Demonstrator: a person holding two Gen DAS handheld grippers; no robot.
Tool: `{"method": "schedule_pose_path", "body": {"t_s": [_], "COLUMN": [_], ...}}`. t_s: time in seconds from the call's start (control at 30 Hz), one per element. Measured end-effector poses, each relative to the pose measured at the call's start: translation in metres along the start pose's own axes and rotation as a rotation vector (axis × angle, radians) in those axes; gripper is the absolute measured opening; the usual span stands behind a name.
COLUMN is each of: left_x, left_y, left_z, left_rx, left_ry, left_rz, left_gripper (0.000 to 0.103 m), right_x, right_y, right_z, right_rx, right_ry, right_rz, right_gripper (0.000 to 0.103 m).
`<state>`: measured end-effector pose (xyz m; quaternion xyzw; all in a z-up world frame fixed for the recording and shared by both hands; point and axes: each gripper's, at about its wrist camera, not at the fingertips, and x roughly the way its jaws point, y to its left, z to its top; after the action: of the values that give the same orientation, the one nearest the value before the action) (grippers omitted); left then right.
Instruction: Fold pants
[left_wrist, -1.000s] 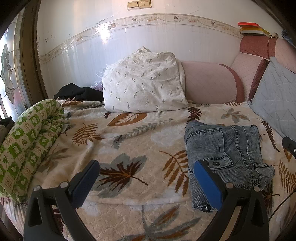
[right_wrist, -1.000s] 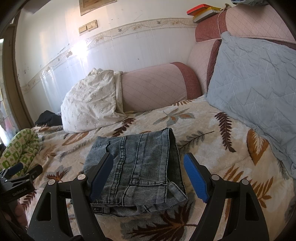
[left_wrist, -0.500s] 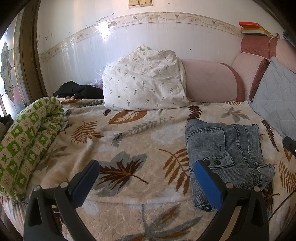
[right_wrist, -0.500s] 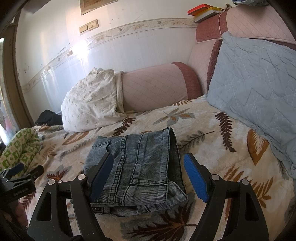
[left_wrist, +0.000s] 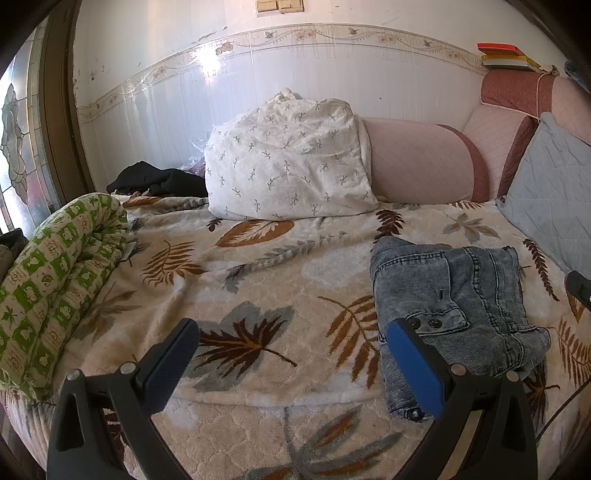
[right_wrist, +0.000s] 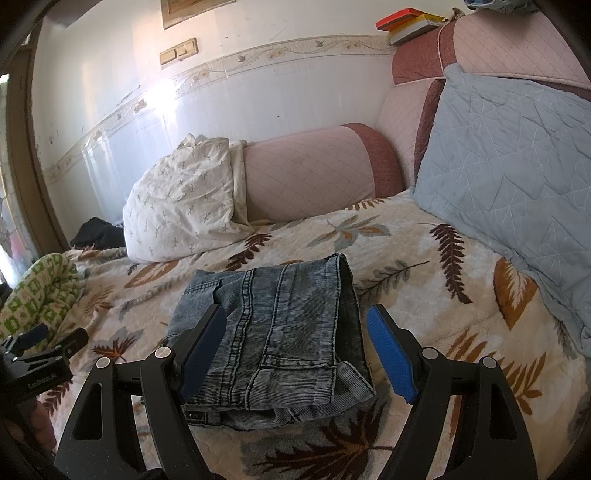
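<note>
The blue denim pants (left_wrist: 454, 306) lie folded into a compact stack on the leaf-patterned bedspread (left_wrist: 258, 295), at the right in the left wrist view. In the right wrist view the pants (right_wrist: 273, 339) lie straight ahead, just beyond the fingers. My left gripper (left_wrist: 291, 362) is open and empty, held above the bedspread to the left of the pants. My right gripper (right_wrist: 295, 350) is open and empty, hovering over the near edge of the stack. The left gripper also shows at the lower left of the right wrist view (right_wrist: 40, 347).
A white patterned pillow (left_wrist: 288, 162) and a pink bolster (left_wrist: 417, 162) rest against the wall. A grey-blue quilted cushion (right_wrist: 517, 177) stands at the right. A rolled green-and-white quilt (left_wrist: 55, 280) lies at the left edge. Dark clothes (left_wrist: 155, 181) sit at the back left.
Both grippers stay open and nearly still. The left wrist view has tilted up slightly. The pants have not moved.
</note>
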<state>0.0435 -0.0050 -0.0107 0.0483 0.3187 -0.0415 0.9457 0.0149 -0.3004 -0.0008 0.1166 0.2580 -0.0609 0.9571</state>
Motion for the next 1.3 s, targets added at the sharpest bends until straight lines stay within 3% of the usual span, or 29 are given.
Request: {"method": "schedule_pose_path", "body": {"t_s": [1.3], "left_x": [0.0052], "left_y": [-0.001], "left_z": [-0.0035], "left_rx": [0.013], "left_ry": [0.022], "left_rz": [-0.015], "left_gripper": [0.103], "right_x": [0.0061], "right_y": [-0.0005], "right_z": [0.0021], "right_rx": [-0.016], "right_ry": [0.013], "right_rz": [0.013], "right_gripper": [0.078]}}
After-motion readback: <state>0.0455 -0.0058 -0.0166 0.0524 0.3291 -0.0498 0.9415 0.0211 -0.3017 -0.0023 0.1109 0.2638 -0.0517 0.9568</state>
